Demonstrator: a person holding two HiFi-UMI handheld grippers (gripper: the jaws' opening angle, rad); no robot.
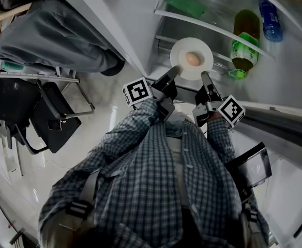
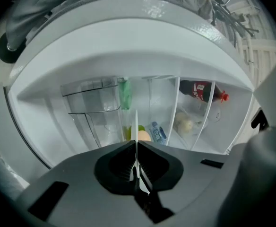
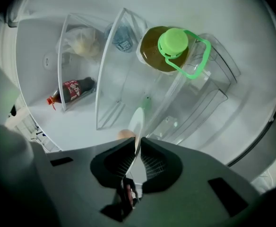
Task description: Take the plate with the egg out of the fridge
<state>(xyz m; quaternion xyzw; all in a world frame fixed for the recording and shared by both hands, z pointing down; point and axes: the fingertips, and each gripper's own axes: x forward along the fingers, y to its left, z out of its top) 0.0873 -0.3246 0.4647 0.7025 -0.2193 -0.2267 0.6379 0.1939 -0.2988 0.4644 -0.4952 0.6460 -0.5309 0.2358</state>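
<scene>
A round white plate [image 1: 202, 53] with a brown egg [image 1: 193, 59] on it hangs in front of the open fridge, held level at both sides. My left gripper [image 1: 175, 72] is shut on the plate's left rim, my right gripper [image 1: 204, 77] on its near right rim. In the left gripper view the plate [image 2: 136, 126] shows edge-on between the closed jaws of the left gripper [image 2: 136, 167], with the egg [image 2: 144, 135] just past it. The right gripper view shows the same thin plate edge [image 3: 137, 124] pinched by the right gripper [image 3: 134, 162], the egg [image 3: 125, 135] peeking to its left.
The fridge door shelves [image 1: 218, 30] hold a green-capped juice jug [image 1: 243, 40], a blue water bottle [image 1: 270, 19] and a green packet [image 1: 184, 4]. A red-capped cola bottle [image 2: 202, 91] lies on a rack. A dark chair [image 1: 47, 115] stands on the floor at left.
</scene>
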